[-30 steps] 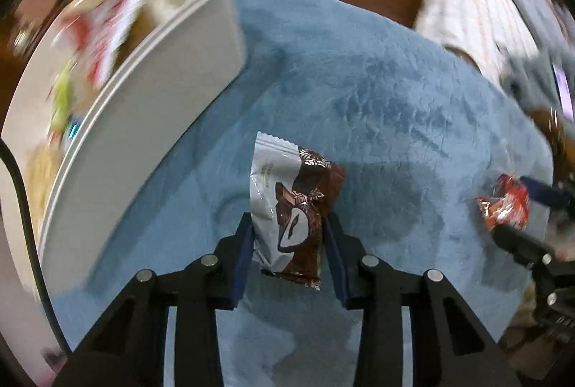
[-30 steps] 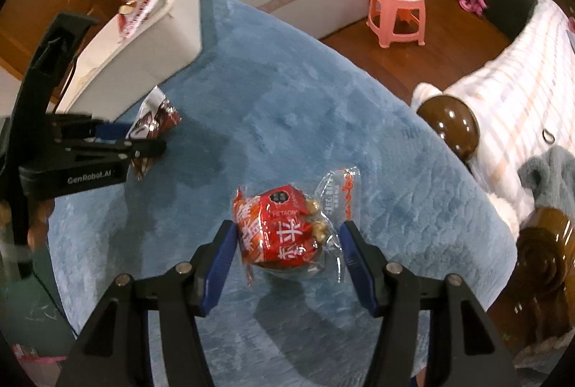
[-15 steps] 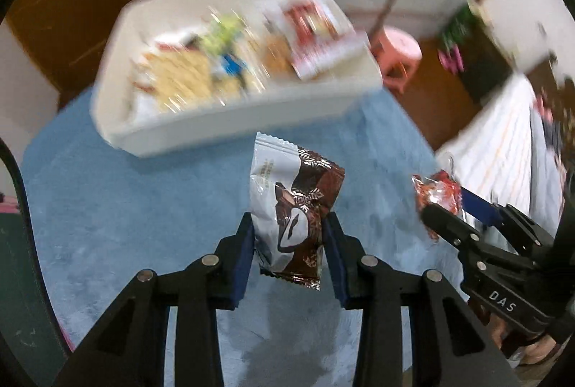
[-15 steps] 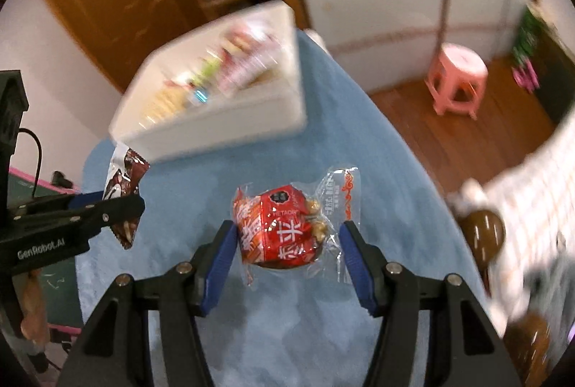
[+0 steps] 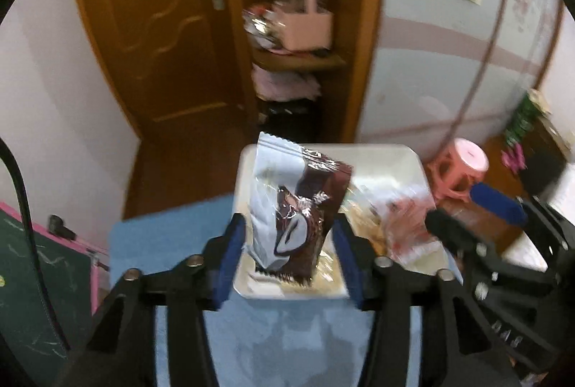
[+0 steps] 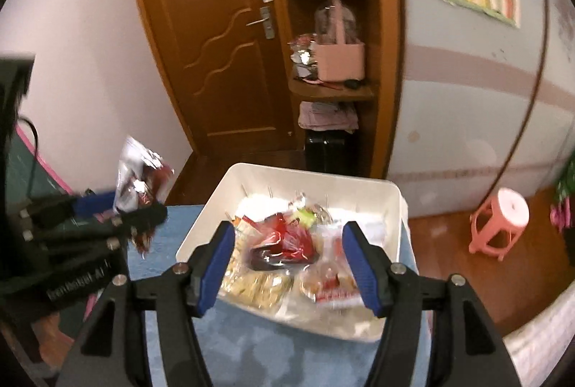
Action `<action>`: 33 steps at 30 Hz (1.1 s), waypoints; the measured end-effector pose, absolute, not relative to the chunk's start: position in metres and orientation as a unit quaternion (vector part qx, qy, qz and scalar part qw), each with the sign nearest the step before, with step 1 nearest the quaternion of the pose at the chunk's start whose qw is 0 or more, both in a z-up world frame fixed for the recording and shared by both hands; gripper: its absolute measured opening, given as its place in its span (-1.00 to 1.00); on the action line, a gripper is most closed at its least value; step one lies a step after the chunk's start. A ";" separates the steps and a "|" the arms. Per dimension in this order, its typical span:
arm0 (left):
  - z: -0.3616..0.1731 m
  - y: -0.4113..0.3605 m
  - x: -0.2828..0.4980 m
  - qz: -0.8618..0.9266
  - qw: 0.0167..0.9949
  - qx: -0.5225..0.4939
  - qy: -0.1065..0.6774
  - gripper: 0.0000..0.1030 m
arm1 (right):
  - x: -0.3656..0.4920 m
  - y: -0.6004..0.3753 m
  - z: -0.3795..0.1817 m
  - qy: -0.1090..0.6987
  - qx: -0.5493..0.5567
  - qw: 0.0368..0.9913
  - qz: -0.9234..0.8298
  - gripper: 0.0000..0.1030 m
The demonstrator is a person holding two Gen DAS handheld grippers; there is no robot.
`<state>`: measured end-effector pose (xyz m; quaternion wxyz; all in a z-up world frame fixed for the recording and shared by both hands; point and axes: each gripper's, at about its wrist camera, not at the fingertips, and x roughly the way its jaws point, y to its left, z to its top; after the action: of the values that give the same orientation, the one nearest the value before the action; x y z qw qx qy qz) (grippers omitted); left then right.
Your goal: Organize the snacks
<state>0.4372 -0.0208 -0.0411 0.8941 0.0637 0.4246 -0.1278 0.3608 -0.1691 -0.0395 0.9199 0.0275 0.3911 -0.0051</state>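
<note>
Hovering over the white rectangular plastic bin (image 5: 413, 157) already heaped with snacks, the left gripper (image 5: 287, 243) has its blue-padded jaws opening around a brown-and-white foil snack packet (image 5: 294, 207) that stands upright between them, long axis vertical, directly above the bin's near end; the pads look clear of its sides, so I judge it is being let go. The right gripper (image 6: 287, 261) is opening too, with a red crinkly snack bag (image 6: 287, 241) blurred between its pads, just over the pile in the bin (image 6: 215, 203). Both packets have only straight down to go, and neither gripper is clearly nearer.
</note>
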 end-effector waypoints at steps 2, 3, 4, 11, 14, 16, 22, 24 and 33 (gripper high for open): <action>-0.042 -0.018 0.448 -0.117 0.896 0.057 0.424 0.48 | 0.375 -0.169 -0.044 0.402 0.006 0.916 -0.009 0.24; -0.043 -0.018 0.451 -0.116 0.897 0.053 0.424 0.53 | 0.378 -0.171 -0.047 0.403 0.001 0.915 -0.011 0.24; -0.045 -0.016 0.455 -0.112 0.897 0.046 0.424 0.56 | 0.382 -0.173 -0.048 0.406 -0.001 0.914 -0.012 0.25; -0.061 -0.021 0.446 -0.099 0.894 0.023 0.436 0.69 | 0.377 -0.185 -0.045 0.406 0.000 0.914 -0.015 0.25; -0.061 -0.024 0.441 -0.094 0.895 0.020 0.437 0.73 | 0.369 -0.187 -0.043 0.409 0.000 0.912 -0.016 0.26; -0.059 -0.026 0.438 -0.093 0.893 0.017 0.439 0.74 | 0.366 -0.188 -0.040 0.407 0.001 0.913 -0.018 0.26; -0.051 -0.030 0.421 -0.094 0.895 0.018 0.435 0.75 | 0.351 -0.191 -0.026 0.398 0.008 0.917 -0.021 0.27; -0.046 -0.031 0.411 -0.098 0.897 0.020 0.430 0.76 | 0.345 -0.189 -0.022 0.396 0.007 0.918 -0.021 0.27; -0.027 -0.017 0.355 -0.097 0.904 0.020 0.415 0.76 | 0.300 -0.177 -0.008 0.394 0.023 0.919 -0.022 0.27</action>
<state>0.3551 -0.0170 -0.0273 0.9043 0.0205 0.4152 -0.0973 0.3004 -0.1772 -0.0080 0.9187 0.0233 0.3935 -0.0222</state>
